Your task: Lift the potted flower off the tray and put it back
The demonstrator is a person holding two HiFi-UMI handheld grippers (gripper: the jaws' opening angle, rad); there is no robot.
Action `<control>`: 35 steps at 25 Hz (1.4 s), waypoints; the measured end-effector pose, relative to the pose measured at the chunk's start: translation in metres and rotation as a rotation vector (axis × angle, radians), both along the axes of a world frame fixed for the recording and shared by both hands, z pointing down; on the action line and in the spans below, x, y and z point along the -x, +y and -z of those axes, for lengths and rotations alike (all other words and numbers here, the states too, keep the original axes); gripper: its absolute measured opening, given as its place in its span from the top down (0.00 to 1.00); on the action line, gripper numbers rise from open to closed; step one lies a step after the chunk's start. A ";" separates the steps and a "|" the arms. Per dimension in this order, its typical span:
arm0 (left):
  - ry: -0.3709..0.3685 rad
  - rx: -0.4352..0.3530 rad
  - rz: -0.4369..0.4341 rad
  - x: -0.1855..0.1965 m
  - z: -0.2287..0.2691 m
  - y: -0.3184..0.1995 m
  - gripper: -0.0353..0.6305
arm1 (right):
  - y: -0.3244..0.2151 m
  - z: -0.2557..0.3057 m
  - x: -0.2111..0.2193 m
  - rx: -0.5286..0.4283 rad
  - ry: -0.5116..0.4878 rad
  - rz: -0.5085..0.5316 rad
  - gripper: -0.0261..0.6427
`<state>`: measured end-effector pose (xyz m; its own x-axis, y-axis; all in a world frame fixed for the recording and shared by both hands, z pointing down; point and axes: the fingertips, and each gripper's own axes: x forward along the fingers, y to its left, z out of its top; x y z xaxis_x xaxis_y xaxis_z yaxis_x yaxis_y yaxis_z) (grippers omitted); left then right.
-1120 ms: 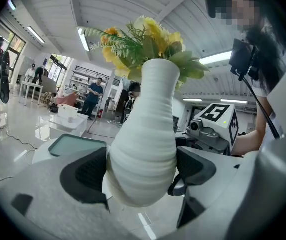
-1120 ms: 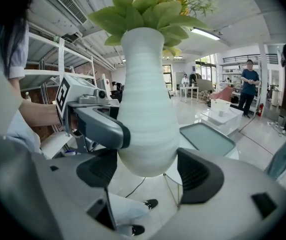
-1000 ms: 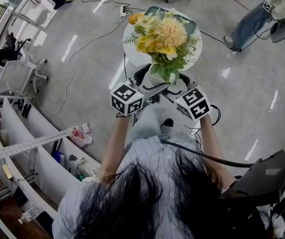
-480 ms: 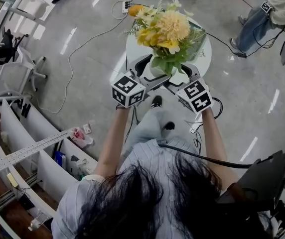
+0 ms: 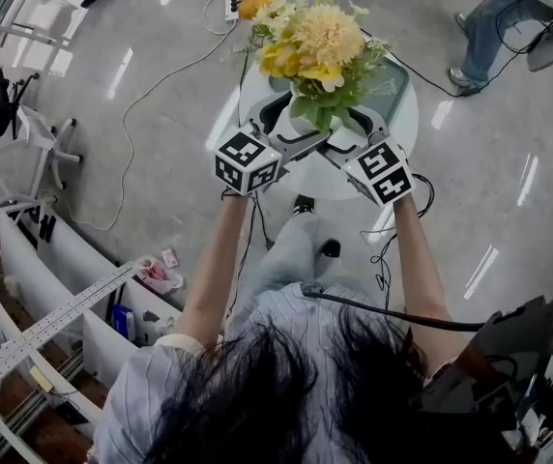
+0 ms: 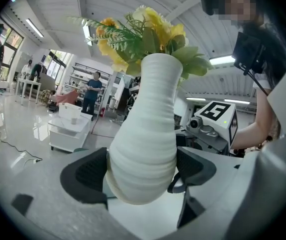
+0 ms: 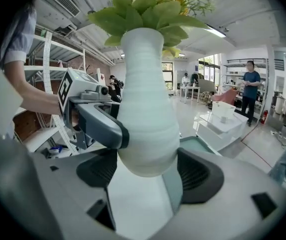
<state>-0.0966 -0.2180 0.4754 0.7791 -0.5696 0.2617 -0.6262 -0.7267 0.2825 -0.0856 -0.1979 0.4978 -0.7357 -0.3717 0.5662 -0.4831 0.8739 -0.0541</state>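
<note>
Plainly, the ribbed white vase of yellow flowers sits pinched at its belly between the jaws of both the left gripper and the right gripper.

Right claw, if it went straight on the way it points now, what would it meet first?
The white vase: the right claw is shut on it, with nothing between. Beyond the vase, probably the left claw, which faces it.

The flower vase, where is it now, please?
The flower vase is upper centre in head view, clamped between left gripper and right gripper above the round table.
</note>
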 end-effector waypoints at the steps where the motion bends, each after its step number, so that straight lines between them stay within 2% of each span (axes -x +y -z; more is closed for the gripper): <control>1: -0.001 0.004 -0.003 0.002 -0.004 -0.007 0.32 | -0.007 -0.004 0.002 0.003 0.002 -0.003 0.42; 9: -0.003 0.014 -0.032 0.012 -0.041 -0.058 0.32 | -0.058 -0.042 0.012 0.020 0.018 -0.035 0.42; 15: -0.036 0.003 -0.058 0.008 -0.075 -0.082 0.32 | -0.082 -0.075 0.011 0.028 0.039 -0.056 0.42; 18: -0.026 0.016 -0.058 0.007 -0.091 -0.095 0.32 | -0.094 -0.091 0.010 0.049 0.037 -0.066 0.42; 27: -0.020 0.013 -0.084 0.002 -0.120 -0.102 0.32 | -0.101 -0.122 0.003 0.052 0.055 -0.097 0.42; 35: -0.063 0.014 -0.093 0.002 -0.139 -0.108 0.32 | -0.108 -0.139 0.006 0.058 0.086 -0.082 0.42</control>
<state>-0.0985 -0.3263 0.6148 0.8099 -0.4917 0.3198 -0.5734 -0.7785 0.2554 -0.0917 -0.3057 0.6367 -0.6519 -0.3934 0.6482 -0.5578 0.8279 -0.0586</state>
